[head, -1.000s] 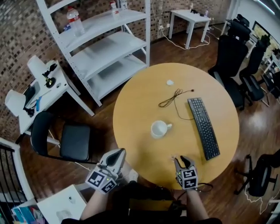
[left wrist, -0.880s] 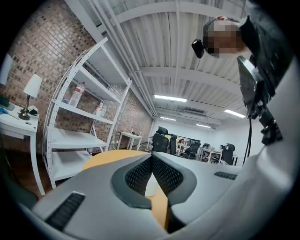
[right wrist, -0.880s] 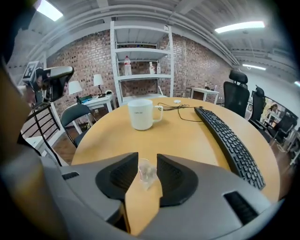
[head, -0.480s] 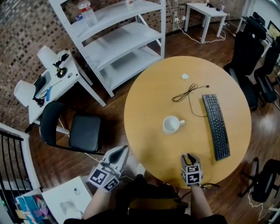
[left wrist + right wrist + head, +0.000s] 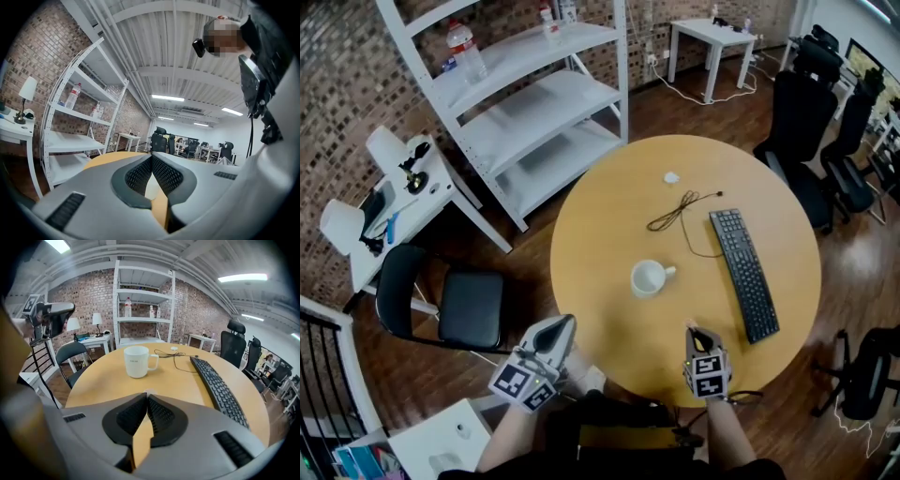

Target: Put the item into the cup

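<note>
A white cup (image 5: pixel 649 278) stands upright near the middle of the round wooden table (image 5: pixel 609 216), its handle to the right; in the right gripper view the cup (image 5: pixel 137 361) is straight ahead. My right gripper (image 5: pixel 694 331) rests low at the table's front edge, short of the cup. Its jaws are shut, and a small white item (image 5: pixel 149 391) peeks out right at the tips of the right gripper (image 5: pixel 147 394), pinched at its near edge. My left gripper (image 5: pixel 563 324) hangs off the table's left front edge; in its own view the left gripper (image 5: pixel 151 158) is shut with nothing in it.
A black keyboard (image 5: pixel 743 273) lies to the right of the cup, with a thin dark cable (image 5: pixel 675 211) behind it. A second small white thing (image 5: pixel 671 177) sits at the far side. White shelving (image 5: pixel 534 103), a black chair (image 5: pixel 441 305) and office chairs (image 5: pixel 802 112) ring the table.
The right gripper's jaws have closed at the table's front edge. The head camera swung, so the table shifted in view. Both grippers stay roughly where they were.
</note>
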